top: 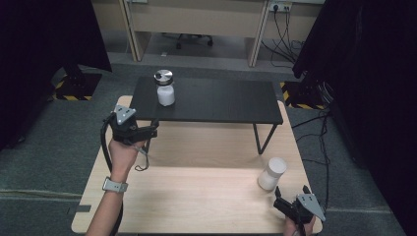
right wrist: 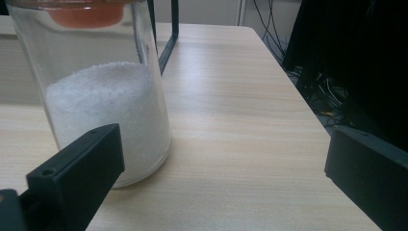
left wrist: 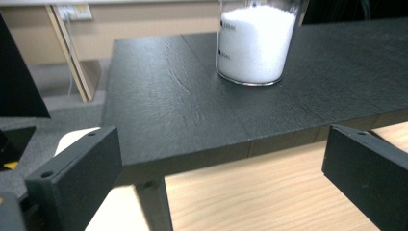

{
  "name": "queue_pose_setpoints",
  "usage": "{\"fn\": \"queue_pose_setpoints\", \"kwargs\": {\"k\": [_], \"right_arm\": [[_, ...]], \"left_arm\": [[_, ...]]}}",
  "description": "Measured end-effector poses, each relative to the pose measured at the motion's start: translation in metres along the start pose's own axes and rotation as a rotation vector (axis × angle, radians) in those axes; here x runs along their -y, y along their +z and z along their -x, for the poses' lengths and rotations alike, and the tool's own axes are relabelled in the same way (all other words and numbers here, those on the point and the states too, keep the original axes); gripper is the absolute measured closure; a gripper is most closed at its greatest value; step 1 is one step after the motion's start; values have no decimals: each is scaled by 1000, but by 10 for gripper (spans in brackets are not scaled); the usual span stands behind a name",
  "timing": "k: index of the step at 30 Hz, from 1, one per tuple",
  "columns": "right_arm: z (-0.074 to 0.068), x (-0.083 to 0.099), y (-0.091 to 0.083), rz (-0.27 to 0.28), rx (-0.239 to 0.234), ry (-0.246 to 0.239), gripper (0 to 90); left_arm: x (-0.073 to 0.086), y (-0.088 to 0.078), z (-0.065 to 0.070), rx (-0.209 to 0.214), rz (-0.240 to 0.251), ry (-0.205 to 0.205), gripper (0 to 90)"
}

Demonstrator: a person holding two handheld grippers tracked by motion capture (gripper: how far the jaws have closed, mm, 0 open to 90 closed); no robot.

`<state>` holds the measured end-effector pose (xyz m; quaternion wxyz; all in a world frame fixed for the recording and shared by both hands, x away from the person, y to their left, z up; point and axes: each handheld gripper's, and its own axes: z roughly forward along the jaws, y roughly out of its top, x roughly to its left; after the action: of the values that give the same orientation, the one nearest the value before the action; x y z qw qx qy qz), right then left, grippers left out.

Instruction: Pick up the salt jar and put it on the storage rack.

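I see my left gripper (top: 147,132) just short of the black shelf (top: 221,101), a jar (top: 164,88) beyond it up there, and my right gripper (top: 291,194) spread wide, just behind a second jar (top: 272,174) on the table (top: 196,196).

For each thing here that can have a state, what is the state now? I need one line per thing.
Jar on the black shelf: upright, metal lid on, partly filled with white granules.
Jar on the wooden table: upright, holding white granules, not gripped.
Left gripper: open, holding nothing, facing the shelf edge.
Right gripper: open, holding nothing, close to its jar.
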<state>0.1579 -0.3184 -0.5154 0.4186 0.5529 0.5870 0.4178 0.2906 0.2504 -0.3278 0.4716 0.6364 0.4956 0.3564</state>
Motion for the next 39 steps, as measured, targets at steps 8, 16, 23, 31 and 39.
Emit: {"fn": "queue_pose_setpoints", "kwargs": {"k": [8,16,23,31,39], "right_arm": [[2,0,0,1,-9,5,3],[4,0,0,0,-15,5,3],[3,0,0,-2,-14,-2,3],[2,-1,0,-10,-17,-20,3],[1,-2,0,-14,-20,-37,3]], "left_arm": [[22,-28,-5,-20,35,-15,0],[50,-45,-11,-47,21,-41,0],[79,-49,-14,-57,-14,-103,0],[115,-47,-10,-104,-63,-104,0],[145,-46,-14,-125,-106,-118,0]]}}
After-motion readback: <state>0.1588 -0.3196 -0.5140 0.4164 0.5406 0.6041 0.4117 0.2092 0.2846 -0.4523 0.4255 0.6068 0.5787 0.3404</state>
